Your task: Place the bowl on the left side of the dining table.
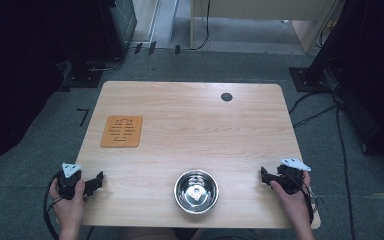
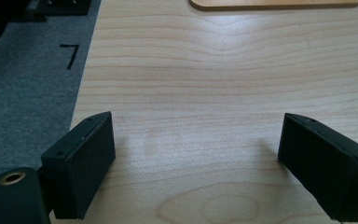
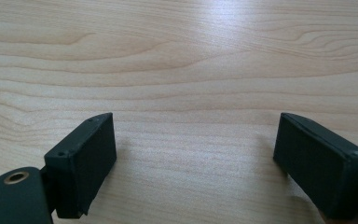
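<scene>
Steel bowl [image 1: 196,190] at near edge of table [image 1: 190,125], midway between grippers.
Left gripper [image 1: 98,181] well left of bowl, right gripper [image 1: 264,177] well right, both spread, pinching nothing; bare wood between. Orange mat [image 1: 122,131] far left of bowl. No legible writing.

Wooden table [image 1: 190,130]: steel bowl [image 1: 196,190], orange trivet [image 1: 122,131]

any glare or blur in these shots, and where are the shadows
High view: sharp on the table, room edges fall into darkness, bright reflections inside the steel bowl. Left gripper view: pale sheen on the wood up top, soft shadows beside the left tongs. Right gripper view: similar sheen, right tongs slightly soft.
</scene>
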A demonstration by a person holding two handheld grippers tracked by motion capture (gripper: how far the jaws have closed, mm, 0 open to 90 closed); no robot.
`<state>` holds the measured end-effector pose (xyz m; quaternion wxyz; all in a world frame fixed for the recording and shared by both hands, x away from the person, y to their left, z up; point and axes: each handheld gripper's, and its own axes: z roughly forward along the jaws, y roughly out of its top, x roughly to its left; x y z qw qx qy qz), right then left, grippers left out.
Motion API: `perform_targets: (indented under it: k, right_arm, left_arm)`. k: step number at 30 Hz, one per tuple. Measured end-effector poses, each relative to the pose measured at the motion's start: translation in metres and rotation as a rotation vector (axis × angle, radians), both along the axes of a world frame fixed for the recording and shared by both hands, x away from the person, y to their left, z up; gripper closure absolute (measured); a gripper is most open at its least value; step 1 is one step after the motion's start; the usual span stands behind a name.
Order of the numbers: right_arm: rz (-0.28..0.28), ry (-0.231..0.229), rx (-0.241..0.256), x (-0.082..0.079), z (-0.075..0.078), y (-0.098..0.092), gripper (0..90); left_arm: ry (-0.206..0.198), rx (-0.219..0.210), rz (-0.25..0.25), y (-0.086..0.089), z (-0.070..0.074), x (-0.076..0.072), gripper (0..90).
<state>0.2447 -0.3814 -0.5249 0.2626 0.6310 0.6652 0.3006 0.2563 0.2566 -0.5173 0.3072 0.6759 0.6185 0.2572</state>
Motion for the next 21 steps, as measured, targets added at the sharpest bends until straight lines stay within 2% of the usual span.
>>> perform_targets:
  k: [2,6,11,13,15,21]
  right_arm:
    - [0.0,0.0,0.0,0.0,0.0,0.0,12.5]
    - [0.0,0.0,0.0,0.0,0.0,0.0,12.5]
    - [0.002,0.0,-0.001,0.0,0.0,0.0,12.4]
    - [0.002,0.0,-0.001,0.0,0.0,0.0,12.4]
    - [0.002,0.0,-0.001,0.0,0.0,0.0,12.4]
    - [0.002,0.0,-0.001,0.0,0.0,0.0,12.4]
  left_arm:
    - [-0.005,-0.052,-0.005,0.005,0.001,-0.001,10.9]
    - [-0.006,-0.05,0.004,0.004,0.002,-0.001,10.8]
    - [-0.041,-0.091,0.011,0.0,0.012,-0.003,10.8]
    - [-0.054,-0.088,0.008,-0.003,0.016,-0.003,10.8]
    - [-0.07,-0.101,-0.009,-0.008,0.021,-0.004,10.8]
    - [-0.089,-0.094,-0.043,-0.022,0.03,-0.004,10.8]
